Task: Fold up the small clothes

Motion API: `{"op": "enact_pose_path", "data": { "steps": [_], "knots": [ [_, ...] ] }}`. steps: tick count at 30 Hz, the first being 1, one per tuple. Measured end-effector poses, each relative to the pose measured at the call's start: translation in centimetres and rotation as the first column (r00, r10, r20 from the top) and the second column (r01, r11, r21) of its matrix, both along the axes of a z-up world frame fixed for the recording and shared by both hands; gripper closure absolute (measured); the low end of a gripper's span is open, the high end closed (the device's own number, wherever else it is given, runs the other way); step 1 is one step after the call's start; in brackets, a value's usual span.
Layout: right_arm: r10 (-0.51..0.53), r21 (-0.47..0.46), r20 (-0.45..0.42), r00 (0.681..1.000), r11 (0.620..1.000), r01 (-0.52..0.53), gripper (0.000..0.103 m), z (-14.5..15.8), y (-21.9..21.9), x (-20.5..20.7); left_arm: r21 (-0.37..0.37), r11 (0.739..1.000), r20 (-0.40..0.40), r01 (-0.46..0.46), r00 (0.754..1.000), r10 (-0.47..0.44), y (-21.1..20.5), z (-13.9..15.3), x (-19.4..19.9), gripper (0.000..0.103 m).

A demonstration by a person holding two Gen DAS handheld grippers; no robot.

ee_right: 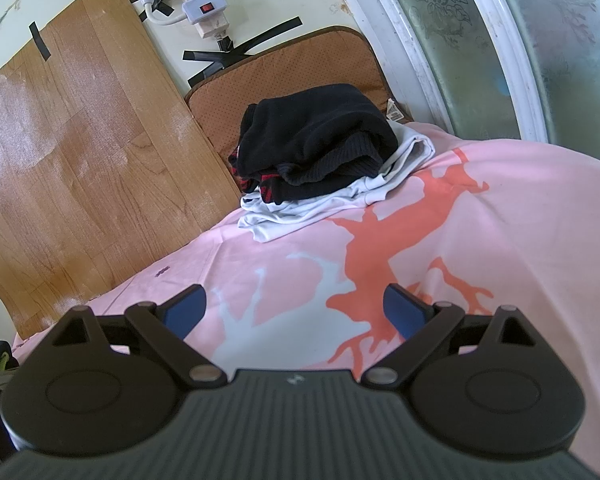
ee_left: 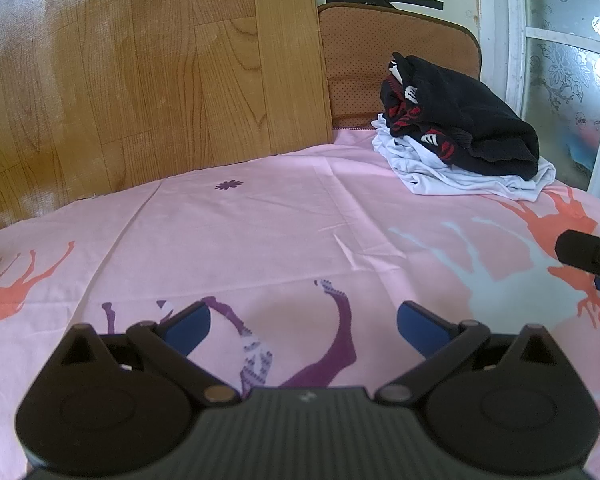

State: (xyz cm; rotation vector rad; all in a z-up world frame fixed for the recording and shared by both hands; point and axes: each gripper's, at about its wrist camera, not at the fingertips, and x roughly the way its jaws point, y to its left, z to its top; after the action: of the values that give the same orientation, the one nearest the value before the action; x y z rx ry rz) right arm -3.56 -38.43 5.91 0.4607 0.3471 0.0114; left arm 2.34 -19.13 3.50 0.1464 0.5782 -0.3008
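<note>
Left hand-held gripper (ee_left: 302, 326): jaws spread wide, nothing between the blue pads; it hovers over the pink sheet (ee_left: 260, 216), above the purple print

Right hand-held gripper (ee_right: 296, 308): also wide and empty, over the orange print; its tip shows at 3 o'clock in the left wrist view

Clothes: a black garment with red and white pattern (ee_right: 316, 144) lies bunched on top of a pale white garment (ee_right: 332, 200); the pile sits at 12 o'clock from the right hand-held gripper and at 1 o'clock from the left one, well apart from both, against the brown cushion (ee_right: 284, 68)

Surface: probably a bed, though the sheet hides what is beneath; so I keep to "sheet"

Step in hand: judged as reaching for the pile, with no garment yet spread for folding

Doing it well: take only the black garment by an outer edge so the white one stays put; pinch a thin layer rather than the whole roll; draw it toward 6 o'clock onto the bare sheet and flatten it before any fold; let each hand-held gripper take a separate corner

Risk: the knit may drag the white garment along

Hard to make out: what kind of garments these are; how many pieces make up the pile; its far side, hidden against the cushion; the sheet's near edge, covered by the gripper bodies
</note>
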Motion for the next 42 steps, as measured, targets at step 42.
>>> {"op": "enact_pose_path", "data": {
  "steps": [42],
  "knots": [
    [0.006, -0.001, -0.004, 1.000, 1.000, -0.006, 0.006, 0.01, -0.27, 0.26, -0.001, 1.000, 0.003, -0.003, 1.000, 0.003, 0.06, -0.01, -0.01, 0.000]
  ]
}}
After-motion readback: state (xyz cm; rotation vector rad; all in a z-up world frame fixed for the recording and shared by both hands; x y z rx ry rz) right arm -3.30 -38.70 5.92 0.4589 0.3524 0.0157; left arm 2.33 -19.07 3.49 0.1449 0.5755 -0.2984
